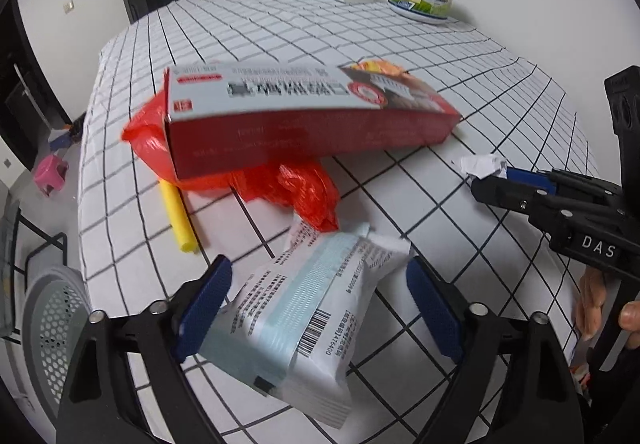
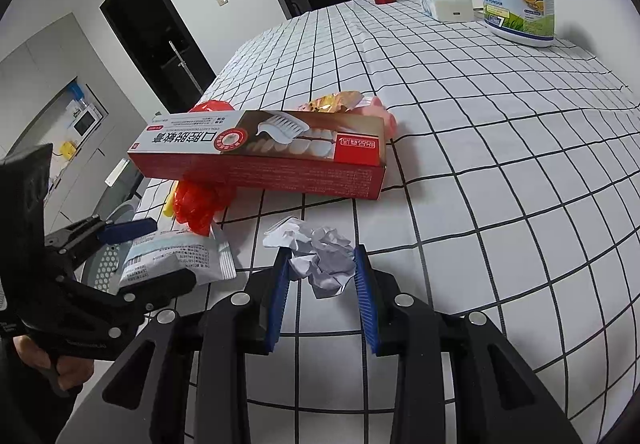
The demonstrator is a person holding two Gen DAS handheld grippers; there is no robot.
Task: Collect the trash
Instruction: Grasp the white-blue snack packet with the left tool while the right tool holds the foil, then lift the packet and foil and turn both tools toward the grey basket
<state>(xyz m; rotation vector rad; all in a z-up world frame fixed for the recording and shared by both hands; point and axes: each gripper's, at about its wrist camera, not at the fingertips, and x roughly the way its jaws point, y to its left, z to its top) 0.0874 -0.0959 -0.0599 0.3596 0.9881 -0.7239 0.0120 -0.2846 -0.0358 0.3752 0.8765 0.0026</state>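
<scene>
Left gripper (image 1: 320, 284) angled down, jaws spread around white packet (image 1: 296, 320), pads not pressing, right gripper (image 2: 320, 264) angled down, clenched on crumpled paper (image 2: 324, 260), checked table (image 2: 480, 164)

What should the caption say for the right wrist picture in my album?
Right gripper shut on crumpled paper, toothpaste box behind on the checked tablecloth.

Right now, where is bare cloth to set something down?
Free: the wide stretch of tablecloth between the toothpaste box and the milk powder jar. Crowded: around the box, with the red bag, white packet and crumpled paper.
</scene>
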